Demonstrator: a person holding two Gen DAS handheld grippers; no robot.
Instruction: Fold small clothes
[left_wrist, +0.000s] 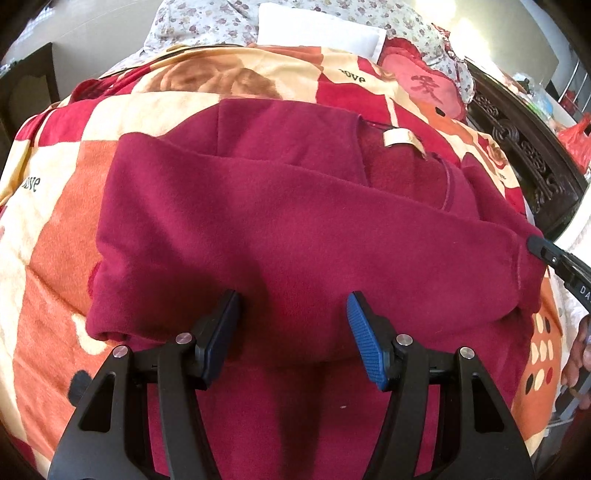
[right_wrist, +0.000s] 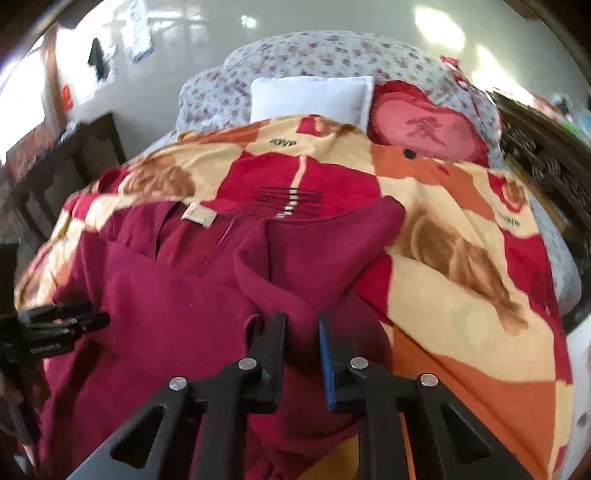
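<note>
1. the bed (left_wrist: 44, 258) fills both views, covered by a plush blanket (right_wrist: 461, 258) in red, orange and cream blocks. a white pillow (right_wrist: 314, 98) and a heart-shaped red cushion (right_wrist: 424, 129) lie at its far end, toward 12 o'clock.
2. the maroon fleece garment (left_wrist: 295, 229) lies on the blanket, spread across the middle of the left wrist view. its far part is already doubled over, and a pale neck label (left_wrist: 400, 138) shows at about 1 o'clock.
3. it looks soft, thick and light. the fleece should drape and cling to the blanket rather than slide, so a fold probably needs lifting clear rather than dragging. hems and sleeve ends look like the firmest places to take hold.
4. the left claw (left_wrist: 293, 332) hangs over the near part of the garment, its fingers spread wide and holding nothing; the blue ribbed pad (left_wrist: 365, 343) is bare.
5. the right claw (right_wrist: 303, 354) sits at the garment's edge at 3 o'clock in the left view. its fingers are drawn close with a bunch of maroon cloth standing between them, so it appears to be pinching the fleece. that view is blurred, so the exact contact is hard to confirm.
</note>
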